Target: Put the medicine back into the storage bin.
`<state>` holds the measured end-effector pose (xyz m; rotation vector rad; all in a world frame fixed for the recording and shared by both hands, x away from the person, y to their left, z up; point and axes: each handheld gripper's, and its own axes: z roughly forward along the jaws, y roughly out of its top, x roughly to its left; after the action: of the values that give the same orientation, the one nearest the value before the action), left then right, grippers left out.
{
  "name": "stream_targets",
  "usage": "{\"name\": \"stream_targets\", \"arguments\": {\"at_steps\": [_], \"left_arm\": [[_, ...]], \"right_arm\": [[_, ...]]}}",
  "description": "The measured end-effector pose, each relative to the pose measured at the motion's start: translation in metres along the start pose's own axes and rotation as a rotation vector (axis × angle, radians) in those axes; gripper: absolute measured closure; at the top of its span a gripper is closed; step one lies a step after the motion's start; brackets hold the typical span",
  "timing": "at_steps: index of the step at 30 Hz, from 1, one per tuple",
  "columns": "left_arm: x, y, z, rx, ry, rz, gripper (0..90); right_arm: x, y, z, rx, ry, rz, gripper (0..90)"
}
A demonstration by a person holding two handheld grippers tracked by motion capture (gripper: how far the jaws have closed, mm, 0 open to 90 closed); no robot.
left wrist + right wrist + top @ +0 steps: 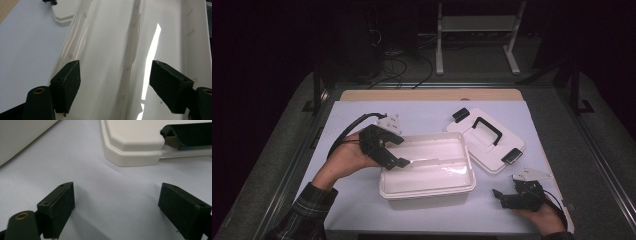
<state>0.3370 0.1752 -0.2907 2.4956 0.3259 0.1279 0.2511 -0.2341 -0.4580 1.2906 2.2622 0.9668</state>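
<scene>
Over the left end of the white box (428,167), the left gripper (396,151) hangs with its two black jaws spread wide apart, one above the far-left rim, the other above the near-left corner. Nothing sits between the jaws; the left gripper view looks straight down the box's interior (112,50), with a raised divider running lengthwise along the middle and a bright streak of reflected light in one half. The pads (72,82) do not press on any wall of the box as far as the view shows. The left hand (343,160) grips the tool from just left of the box, a cable looping back over the wrist.

Box: open-topped, empty, lying flat on the pale table mat (362,210), long axis across the table. Its lid (486,140) lies right-side-up just beyond the box's right end, near but apart from it; black handle on top, black latches at two ends.

Right of the box's near-right corner, the right gripper (502,196) rests low at the mat, held by the right hand (544,217). Its jaws stand wide apart, nothing but bare mat (112,202) between them. The right gripper view faces a rounded corner of the lid (132,147), with a black latch (187,133) showing, and an edge of the box (20,137) at far left.
</scene>
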Motion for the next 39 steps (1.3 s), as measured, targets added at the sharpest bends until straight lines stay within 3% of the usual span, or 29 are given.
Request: {"name": "stream_targets", "arguments": {"at_steps": [9, 21, 29, 39], "left_arm": [[-0.005, 0.018, 0.021, 0.050, -0.035, 0.031, 37.3], [-0.015, 0.039, 0.047, 0.136, -0.068, 0.101, 61.8], [-0.016, 0.041, 0.054, 0.152, -0.085, 0.105, 76.6], [-0.015, 0.045, 0.057, 0.191, -0.105, 0.097, 86.3]], "right_arm": [[0.000, 0.000, 0.000, 0.000, 0.000, 0.001, 13.0], [0.000, 0.000, 0.000, 0.000, 0.001, 0.002, 13.0], [0.000, 0.000, 0.000, -0.001, 0.001, 0.001, 12.9], [0.000, 0.000, 0.000, -0.001, 0.001, 0.002, 12.9]]}}
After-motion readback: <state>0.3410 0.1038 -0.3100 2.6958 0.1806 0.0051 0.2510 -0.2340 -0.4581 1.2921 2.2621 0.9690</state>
